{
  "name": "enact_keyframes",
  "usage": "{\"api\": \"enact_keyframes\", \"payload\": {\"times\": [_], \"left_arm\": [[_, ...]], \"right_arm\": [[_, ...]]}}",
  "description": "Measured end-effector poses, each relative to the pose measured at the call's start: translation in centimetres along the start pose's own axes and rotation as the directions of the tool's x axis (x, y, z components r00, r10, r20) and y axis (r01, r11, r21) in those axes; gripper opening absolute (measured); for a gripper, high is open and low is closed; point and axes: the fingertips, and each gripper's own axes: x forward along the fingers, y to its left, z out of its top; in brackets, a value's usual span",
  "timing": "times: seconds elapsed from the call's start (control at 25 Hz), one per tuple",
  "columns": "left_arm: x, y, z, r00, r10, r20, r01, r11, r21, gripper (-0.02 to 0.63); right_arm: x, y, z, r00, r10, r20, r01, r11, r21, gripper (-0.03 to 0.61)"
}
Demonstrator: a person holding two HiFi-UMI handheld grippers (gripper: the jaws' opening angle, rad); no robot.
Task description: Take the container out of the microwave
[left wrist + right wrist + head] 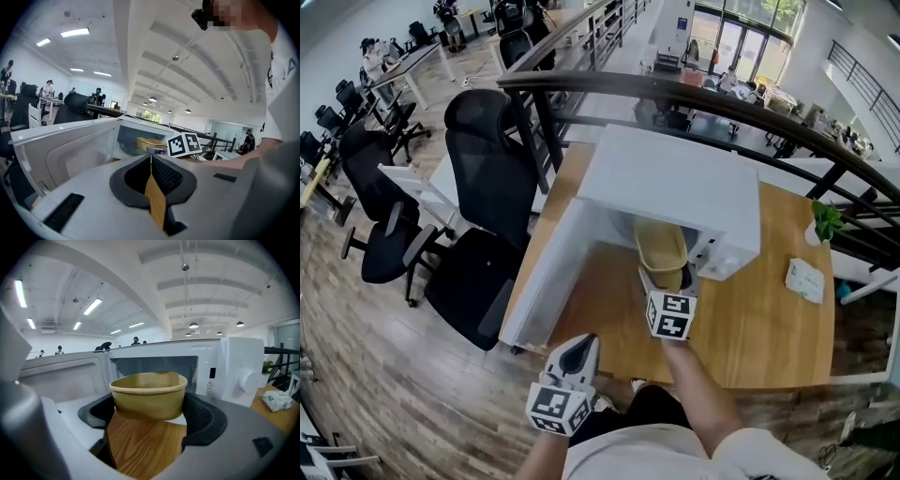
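Note:
A white microwave [675, 183] stands on the wooden table [769, 337] with its door [546, 267] swung open to the left. My right gripper [664, 277] is shut on a tan paper container [661, 248], held at the mouth of the oven. In the right gripper view the container [148, 394] sits between the pads, lifted above the wood, with the microwave [234, 366] cavity just behind it. My left gripper [579, 349] hovers near the table's front edge, shut and empty. From the left gripper view the container [149, 143] shows beyond the closed left gripper [151, 157].
A white packet [804, 279] and a small potted plant [825, 220] sit on the table's right side. A black office chair [487, 178] stands left of the table. A dark railing [694, 94] runs behind the microwave.

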Motion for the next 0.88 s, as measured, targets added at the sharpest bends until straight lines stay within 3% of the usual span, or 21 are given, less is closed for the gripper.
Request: {"api": "enact_keyframes", "payload": {"times": [0.48,0.88], "left_arm": [[-4.8,-3.1,-0.5,0.998,-0.051,0.041,0.049,0.998,0.042,0.037],[-5.2,-7.8,-0.1,0.995,-0.09,0.051,0.085,0.992,0.089,0.037]], "right_arm": [[-13.1,2.5,-1.6,0.997,0.075,0.029,-0.075,0.997,-0.017,0.479],[-21.6,-1.2,-1.4,0.993,0.064,0.096,-0.065,0.998,0.008,0.479]]}}
